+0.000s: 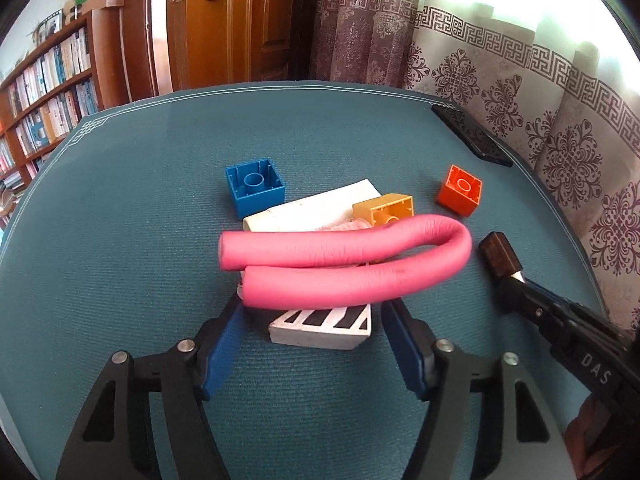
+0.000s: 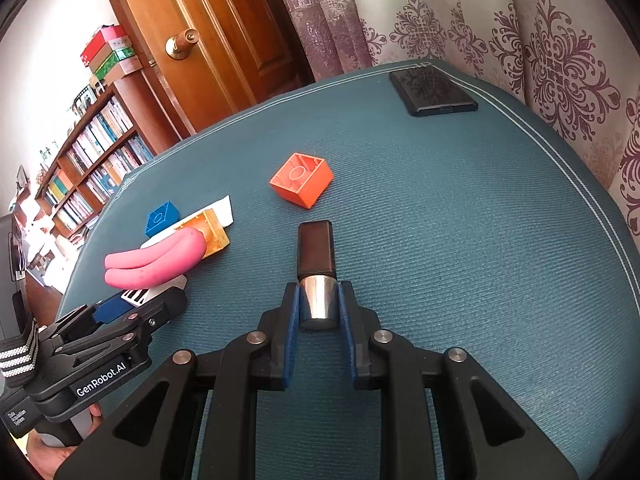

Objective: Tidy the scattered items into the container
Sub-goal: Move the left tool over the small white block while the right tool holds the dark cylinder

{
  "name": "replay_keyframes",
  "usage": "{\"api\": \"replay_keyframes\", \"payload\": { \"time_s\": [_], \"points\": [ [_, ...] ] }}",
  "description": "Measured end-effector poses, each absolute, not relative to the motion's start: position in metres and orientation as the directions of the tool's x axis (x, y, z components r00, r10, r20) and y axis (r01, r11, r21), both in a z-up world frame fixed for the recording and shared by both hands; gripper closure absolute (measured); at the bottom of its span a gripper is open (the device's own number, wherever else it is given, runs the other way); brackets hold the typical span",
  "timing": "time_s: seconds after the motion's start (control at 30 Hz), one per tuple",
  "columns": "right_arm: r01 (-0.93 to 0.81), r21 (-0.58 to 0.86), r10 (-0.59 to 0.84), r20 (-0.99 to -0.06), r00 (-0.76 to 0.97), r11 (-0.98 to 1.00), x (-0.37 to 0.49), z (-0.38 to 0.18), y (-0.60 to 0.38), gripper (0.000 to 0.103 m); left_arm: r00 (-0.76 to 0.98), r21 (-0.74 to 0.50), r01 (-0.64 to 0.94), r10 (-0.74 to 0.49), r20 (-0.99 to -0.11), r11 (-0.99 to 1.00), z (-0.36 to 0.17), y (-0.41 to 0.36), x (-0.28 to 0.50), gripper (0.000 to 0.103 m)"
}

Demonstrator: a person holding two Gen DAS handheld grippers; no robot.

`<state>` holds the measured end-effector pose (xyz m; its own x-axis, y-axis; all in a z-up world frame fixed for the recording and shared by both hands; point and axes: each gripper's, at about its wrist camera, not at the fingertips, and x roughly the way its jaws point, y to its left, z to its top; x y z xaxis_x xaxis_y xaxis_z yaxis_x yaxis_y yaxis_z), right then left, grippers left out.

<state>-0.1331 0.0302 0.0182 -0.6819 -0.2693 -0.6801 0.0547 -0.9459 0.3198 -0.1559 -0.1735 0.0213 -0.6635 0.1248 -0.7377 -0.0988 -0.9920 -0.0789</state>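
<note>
A shallow white box (image 1: 320, 330) with black stripes on its front lies mid-table. A bent pink foam tube (image 1: 344, 258) and a yellow brick (image 1: 384, 210) rest on it. My left gripper (image 1: 312, 320) is open, one blue finger on each side of the box's near end. A blue brick (image 1: 255, 186) and an orange brick (image 1: 460, 190) lie loose on the cloth. My right gripper (image 2: 318, 304) is shut on the silver base of a brown-capped lipstick (image 2: 315, 250), low over the table, right of the box. The orange brick (image 2: 302, 178) is just beyond it.
A teal cloth (image 1: 140, 220) covers the table. A black phone (image 2: 432, 88) lies at the far right corner beside patterned curtains (image 2: 560, 60). Behind stand a wooden door (image 1: 240, 20) and a bookshelf (image 1: 44, 92) at the left.
</note>
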Motion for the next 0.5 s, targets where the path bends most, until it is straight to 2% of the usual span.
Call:
{"api": "replay_keyframes", "payload": {
  "time_s": [0.13, 0.17, 0.5],
  "points": [
    [0.055, 0.317, -0.268, -0.681, -0.682, -0.947, -0.134, 0.018, 0.031, 0.082, -0.673, -0.049, -0.103, 0.105, -0.732, -0.994, 0.021, -0.174, -0.150, 0.054],
    [0.055, 0.318, -0.268, -0.680, -0.682, -0.946, -0.134, 0.018, 0.031, 0.082, -0.673, -0.059, -0.103, 0.113, -0.731, -0.993, 0.021, -0.176, -0.149, 0.056],
    [0.055, 0.318, -0.268, -0.680, -0.682, -0.947, -0.135, 0.018, 0.031, 0.082, -0.656, -0.083, -0.126, 0.145, -0.741, -0.989, 0.021, -0.183, -0.115, 0.056]
  ]
}}
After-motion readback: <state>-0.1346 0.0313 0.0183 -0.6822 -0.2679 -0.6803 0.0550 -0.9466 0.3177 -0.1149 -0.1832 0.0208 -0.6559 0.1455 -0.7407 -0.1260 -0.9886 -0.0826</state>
